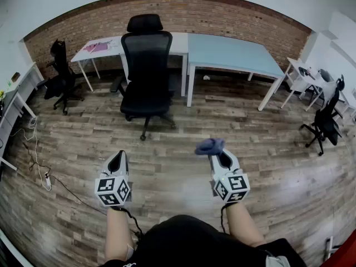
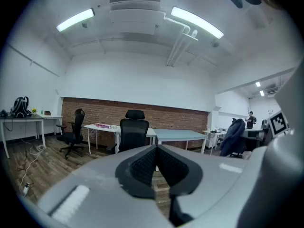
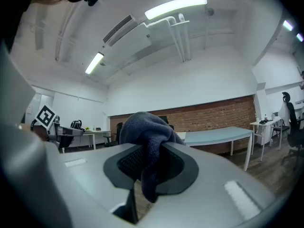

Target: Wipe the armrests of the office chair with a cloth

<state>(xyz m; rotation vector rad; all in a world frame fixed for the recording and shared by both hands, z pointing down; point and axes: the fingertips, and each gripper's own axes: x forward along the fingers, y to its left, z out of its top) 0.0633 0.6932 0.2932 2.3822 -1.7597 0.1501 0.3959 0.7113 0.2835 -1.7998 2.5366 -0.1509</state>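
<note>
A blue cloth (image 3: 148,129) sits clamped between the jaws of the right gripper (image 1: 217,154), bunched above their tips with a tail hanging below, while the left gripper (image 1: 118,158) has its jaws pressed together, empty, the chair (image 1: 146,65) well ahead of both.

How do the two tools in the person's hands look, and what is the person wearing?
The left tool and right tool are light grey shells with black textured pads. Each carries a white cube with black square markers and a thin black cable. The person wears a black top.
</note>
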